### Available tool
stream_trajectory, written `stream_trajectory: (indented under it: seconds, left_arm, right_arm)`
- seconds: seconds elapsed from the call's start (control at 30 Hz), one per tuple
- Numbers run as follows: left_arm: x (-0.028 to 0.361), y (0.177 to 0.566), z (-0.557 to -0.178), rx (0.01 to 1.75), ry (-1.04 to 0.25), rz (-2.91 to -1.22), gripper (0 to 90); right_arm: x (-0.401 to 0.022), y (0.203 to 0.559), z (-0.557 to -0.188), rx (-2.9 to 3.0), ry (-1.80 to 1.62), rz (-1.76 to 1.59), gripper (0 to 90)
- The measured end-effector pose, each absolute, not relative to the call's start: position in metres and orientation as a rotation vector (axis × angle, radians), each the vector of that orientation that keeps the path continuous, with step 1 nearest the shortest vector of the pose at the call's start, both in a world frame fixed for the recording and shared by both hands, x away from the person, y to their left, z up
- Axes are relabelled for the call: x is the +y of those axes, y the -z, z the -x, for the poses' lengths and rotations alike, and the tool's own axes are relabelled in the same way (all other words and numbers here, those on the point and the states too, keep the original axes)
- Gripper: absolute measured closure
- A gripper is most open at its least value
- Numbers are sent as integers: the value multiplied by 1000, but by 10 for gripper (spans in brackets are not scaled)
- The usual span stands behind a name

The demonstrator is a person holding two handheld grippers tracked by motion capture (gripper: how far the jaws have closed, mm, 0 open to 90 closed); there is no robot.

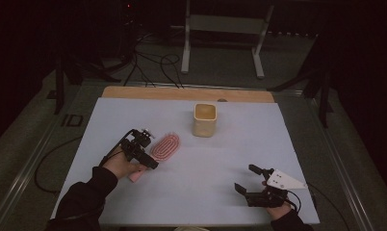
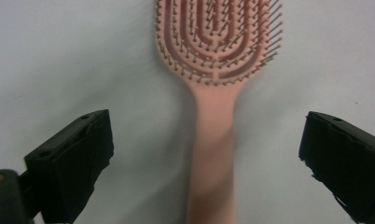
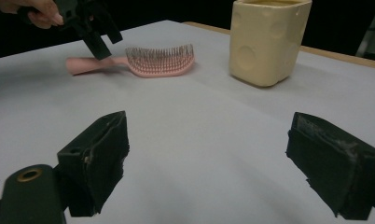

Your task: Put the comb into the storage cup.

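Hairbrush lay flat on the bench, bristles up, just beside the cream cup and on its near-left side. Its long axis ran from the head near the cup back to the handle, which sat between the spread jaws of the left tool. The right tool, likewise open and empty, was well apart.
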State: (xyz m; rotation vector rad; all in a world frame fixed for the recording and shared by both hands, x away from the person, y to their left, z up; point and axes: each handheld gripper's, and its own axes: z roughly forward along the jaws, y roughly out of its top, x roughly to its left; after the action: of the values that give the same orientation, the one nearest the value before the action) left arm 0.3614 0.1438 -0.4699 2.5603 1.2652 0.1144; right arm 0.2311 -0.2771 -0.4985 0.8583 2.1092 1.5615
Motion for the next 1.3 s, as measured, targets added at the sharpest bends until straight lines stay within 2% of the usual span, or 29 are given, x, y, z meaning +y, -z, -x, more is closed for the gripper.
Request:
stream_trajectory:
  seconds: [0.23, 0.33, 0.37, 0.47, 0.63, 0.8, 1.0, 1.2, 1.3]
  left_arm:
    - [145, 474, -366, 1259, -98, -2579, 84]
    - [146, 475, -367, 1251, -82, -2582, 132]
    - [147, 476, -368, 1248, -69, -2578, 176]
    - [146, 477, -368, 1256, -68, -2568, 181]
    - [145, 478, -370, 1250, -50, -2585, 270]
    - [142, 480, -371, 1255, -3, -2588, 323]
    - [140, 482, -375, 1253, -14, -2621, 420]
    - [138, 485, -377, 1246, -2, -2641, 456]
    - [139, 486, -379, 1250, 17, -2636, 510]
  right_arm:
    - [-277, 498, -231, 2108, -1564, -857, 123]
    - [-277, 498, -231, 2109, -1562, -857, 123]
    - [-277, 498, -231, 2108, -1562, -856, 123]
    - [-277, 498, -231, 2105, -1565, -859, 123]
    - [-277, 498, -231, 2108, -1561, -854, 123]
    - [-278, 498, -231, 2105, -1564, -861, 123]
    - [-278, 498, -231, 2105, -1564, -856, 123]
    - [-278, 498, -231, 2106, -1564, -858, 123]
    - [-278, 498, -231, 2106, -1564, -860, 123]
